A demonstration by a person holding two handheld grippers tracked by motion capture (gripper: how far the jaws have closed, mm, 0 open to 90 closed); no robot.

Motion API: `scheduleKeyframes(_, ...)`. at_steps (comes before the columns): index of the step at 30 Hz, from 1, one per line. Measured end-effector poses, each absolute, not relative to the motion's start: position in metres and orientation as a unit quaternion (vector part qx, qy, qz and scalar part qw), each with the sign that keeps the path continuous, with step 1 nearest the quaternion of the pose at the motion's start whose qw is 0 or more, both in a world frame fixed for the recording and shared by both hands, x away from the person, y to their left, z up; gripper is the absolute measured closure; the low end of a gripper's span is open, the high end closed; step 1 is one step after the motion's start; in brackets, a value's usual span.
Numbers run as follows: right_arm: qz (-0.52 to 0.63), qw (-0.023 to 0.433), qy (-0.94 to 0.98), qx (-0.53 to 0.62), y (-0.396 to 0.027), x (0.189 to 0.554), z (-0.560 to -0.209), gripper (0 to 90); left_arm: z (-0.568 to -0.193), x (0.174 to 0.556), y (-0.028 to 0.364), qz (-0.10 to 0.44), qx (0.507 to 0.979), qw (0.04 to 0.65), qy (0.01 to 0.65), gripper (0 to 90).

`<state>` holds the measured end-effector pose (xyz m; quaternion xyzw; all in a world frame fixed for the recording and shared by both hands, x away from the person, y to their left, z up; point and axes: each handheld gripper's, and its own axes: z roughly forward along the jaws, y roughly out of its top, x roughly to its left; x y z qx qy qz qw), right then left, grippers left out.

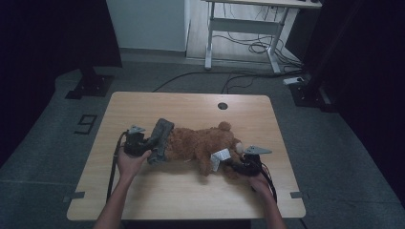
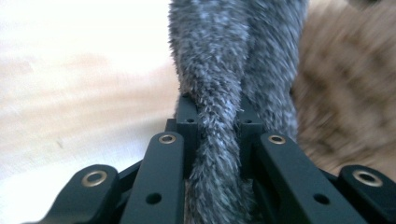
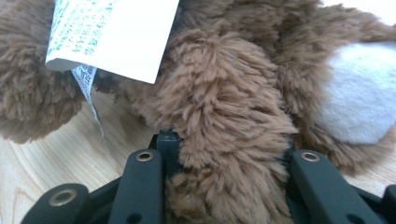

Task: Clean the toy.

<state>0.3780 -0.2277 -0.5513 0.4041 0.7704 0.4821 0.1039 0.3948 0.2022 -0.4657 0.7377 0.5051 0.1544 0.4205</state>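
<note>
A brown teddy bear (image 1: 200,143) lies on its side in the middle of the wooden table (image 1: 157,191). A grey fuzzy cloth (image 1: 161,136) covers its left end. My left gripper (image 1: 143,143) is shut on that grey cloth (image 2: 219,70), which runs up between the jaws; brown fur (image 2: 345,93) lies to its right. My right gripper (image 1: 236,164) sits at the bear's right end, shut on a brown plush limb (image 3: 224,102). A white printed tag (image 3: 116,32) hangs above on the left, and a white fur patch (image 3: 359,93) shows at the right.
A round cable hole (image 1: 222,106) sits near the table's far edge. Beyond the table stand a white desk frame (image 1: 248,24) with cables on the floor (image 1: 253,47) and black stand bases (image 1: 90,86) at both sides.
</note>
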Motion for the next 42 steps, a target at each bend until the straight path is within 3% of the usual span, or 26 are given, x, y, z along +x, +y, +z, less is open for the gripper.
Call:
scheduleKeyframes(9, 0.483, 0.104, 0.768, 0.407, -0.228, 0.378, -0.552, 61.5, -0.411, 0.401, 0.156, 0.173, 0.75, 0.457, 0.446, 77.3)
scheduleKeyframes(14, 0.483, 0.104, 0.77, 0.405, -0.228, 0.377, -0.552, 61.5, -0.403, 0.406, 0.114, 0.17, 0.77, 0.455, 0.413, 77.2)
scheduleKeyframes(18, 0.484, 0.104, 0.769, 0.405, -0.228, 0.376, -0.552, 61.3, -0.418, 0.419, 0.094, 0.17, 0.787, 0.415, 0.424, 77.1)
scheduleKeyframes(27, 0.487, 0.102, 0.769, 0.402, -0.228, 0.375, -0.551, 59.6, -0.445, 0.414, 0.099, 0.152, 0.787, 0.416, 0.429, 77.9)
scheduleKeyframes(42, 0.479, 0.108, 0.769, 0.409, -0.235, 0.367, -0.542, 37.3, -0.454, 0.388, 0.104, 0.148, 0.785, 0.437, 0.414, 78.2)
